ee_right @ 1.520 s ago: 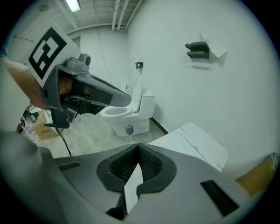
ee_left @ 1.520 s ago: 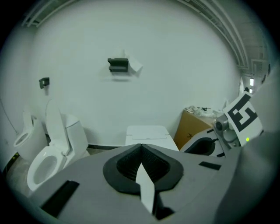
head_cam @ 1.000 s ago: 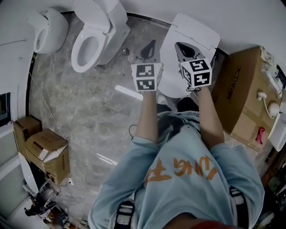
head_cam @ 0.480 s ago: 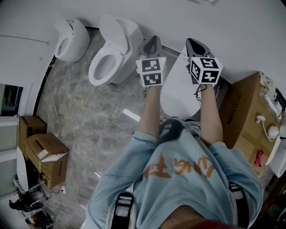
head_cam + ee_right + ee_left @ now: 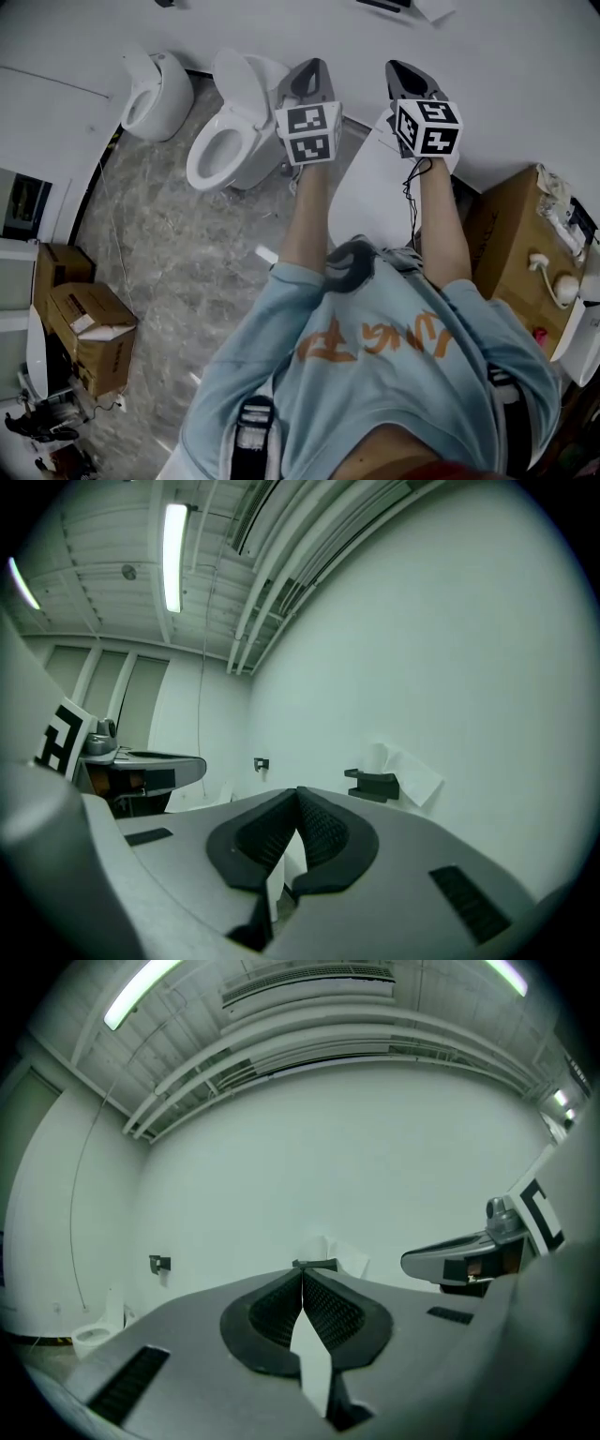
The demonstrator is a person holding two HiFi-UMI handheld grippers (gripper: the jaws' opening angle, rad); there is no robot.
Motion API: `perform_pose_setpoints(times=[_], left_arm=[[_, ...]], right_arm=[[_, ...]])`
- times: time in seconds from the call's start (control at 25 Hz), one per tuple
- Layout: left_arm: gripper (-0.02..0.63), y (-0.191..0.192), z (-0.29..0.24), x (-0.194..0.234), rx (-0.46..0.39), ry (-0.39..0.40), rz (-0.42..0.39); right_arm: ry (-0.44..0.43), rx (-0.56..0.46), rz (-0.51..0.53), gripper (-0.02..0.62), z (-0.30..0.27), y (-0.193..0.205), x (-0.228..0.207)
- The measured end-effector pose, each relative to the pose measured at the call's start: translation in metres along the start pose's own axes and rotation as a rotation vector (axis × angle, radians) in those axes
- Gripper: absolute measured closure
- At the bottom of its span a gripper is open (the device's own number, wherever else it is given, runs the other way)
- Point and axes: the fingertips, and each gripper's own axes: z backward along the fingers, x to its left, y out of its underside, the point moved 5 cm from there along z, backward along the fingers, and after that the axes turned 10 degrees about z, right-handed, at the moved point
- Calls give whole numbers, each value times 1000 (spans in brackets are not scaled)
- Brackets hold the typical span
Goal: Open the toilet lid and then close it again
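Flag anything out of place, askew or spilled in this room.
Nothing looks spilled or broken. Two things are untidy. The lower cardboard box at the left edge has its top flaps partly open. The big box at the right has loose clutter lying on top of it.

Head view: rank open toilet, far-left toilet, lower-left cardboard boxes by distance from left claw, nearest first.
1. Open toilet, just left of the left claw.
2. Far-left toilet, further left along the wall.
3. Cardboard boxes, lower left corner, farthest.
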Motion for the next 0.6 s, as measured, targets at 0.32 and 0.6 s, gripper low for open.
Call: perform_pose_setpoints(times=[0.32,0.6], left_arm=[[578,-8,2,-10,-26,-4,-8],[578,-8,5,-9,-24,-18,3]], right_arm=[[0,-35,6,583,9,-12,-8],[-5,-34,16,583,13,-12,-8]])
